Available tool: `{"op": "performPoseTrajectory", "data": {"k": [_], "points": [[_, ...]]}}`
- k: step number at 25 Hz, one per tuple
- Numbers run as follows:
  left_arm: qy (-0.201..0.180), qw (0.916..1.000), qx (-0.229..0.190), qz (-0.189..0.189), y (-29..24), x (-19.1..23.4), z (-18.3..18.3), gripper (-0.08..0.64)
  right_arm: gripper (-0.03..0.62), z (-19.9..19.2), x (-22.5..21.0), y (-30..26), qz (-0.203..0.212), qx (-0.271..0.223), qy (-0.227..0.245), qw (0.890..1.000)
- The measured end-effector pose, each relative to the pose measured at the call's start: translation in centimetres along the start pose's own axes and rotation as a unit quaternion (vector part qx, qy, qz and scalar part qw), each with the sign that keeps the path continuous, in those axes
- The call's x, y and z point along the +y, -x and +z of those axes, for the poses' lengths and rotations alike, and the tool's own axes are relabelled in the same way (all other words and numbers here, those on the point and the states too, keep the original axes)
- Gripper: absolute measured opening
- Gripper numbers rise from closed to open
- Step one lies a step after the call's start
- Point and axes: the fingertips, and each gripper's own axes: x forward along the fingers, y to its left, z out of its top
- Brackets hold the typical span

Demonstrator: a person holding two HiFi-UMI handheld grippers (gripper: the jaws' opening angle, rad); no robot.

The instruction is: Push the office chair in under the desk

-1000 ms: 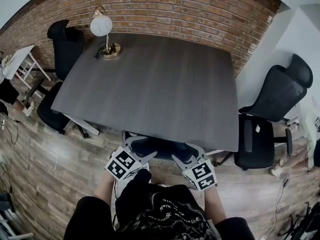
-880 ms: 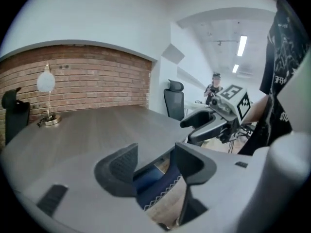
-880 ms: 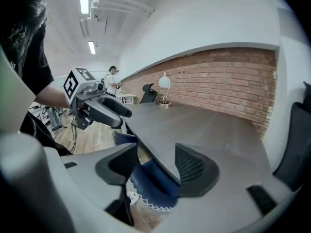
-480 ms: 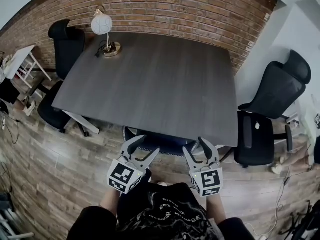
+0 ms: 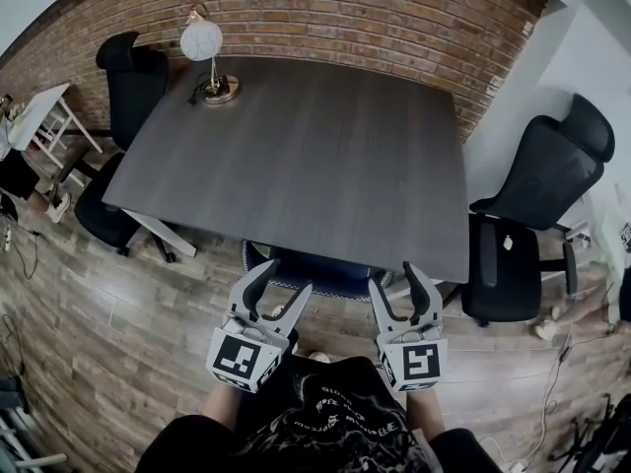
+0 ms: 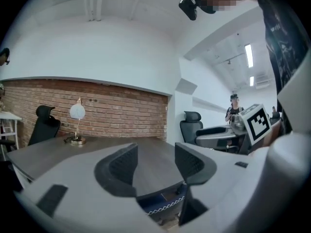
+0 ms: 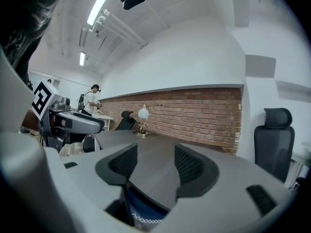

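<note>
Head view: I had drawn the left gripper [image 5: 279, 286] and right gripper [image 5: 397, 286] back off the office chair [image 5: 315, 269]. Their fingers [image 5: 248, 289] were apart and empty. The chair sat just ahead of them, tucked under the bench [image 5: 296, 156], so the push looked finished.

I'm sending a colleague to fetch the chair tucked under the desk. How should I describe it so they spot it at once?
Find the big dark desk by the brick wall. At its edge opposite the wall, one chair is pushed in, only its blue back showing. The two black chairs with headrests stand at the desk's sides.
</note>
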Motion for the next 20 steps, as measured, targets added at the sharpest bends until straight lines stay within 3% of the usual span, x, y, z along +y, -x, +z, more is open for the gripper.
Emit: {"op": "performPoseTrajectory", "data": {"k": [2,9,13,20], "points": [[0.000,0.9999,-0.008,0.008,0.1,0.0,0.3,0.230,0.226,-0.1,0.0,0.1,-0.004,-0.002,0.002,1.000],[0.003,0.9984,-0.030,0.048,0.1,0.9,1.3,0.046,0.085,0.0,0.1,-0.1,-0.010,-0.010,0.004,1.000],[-0.003,0.9979,-0.029,0.058,-0.1,1.3,1.5,0.012,0.022,-0.1,-0.3,-0.3,-0.019,-0.009,-0.001,1.000],[0.001,0.9985,-0.016,0.053,-0.7,1.7,1.0,0.006,0.004,-0.1,-0.8,-0.7,-0.028,-0.009,-0.008,1.000]]}}
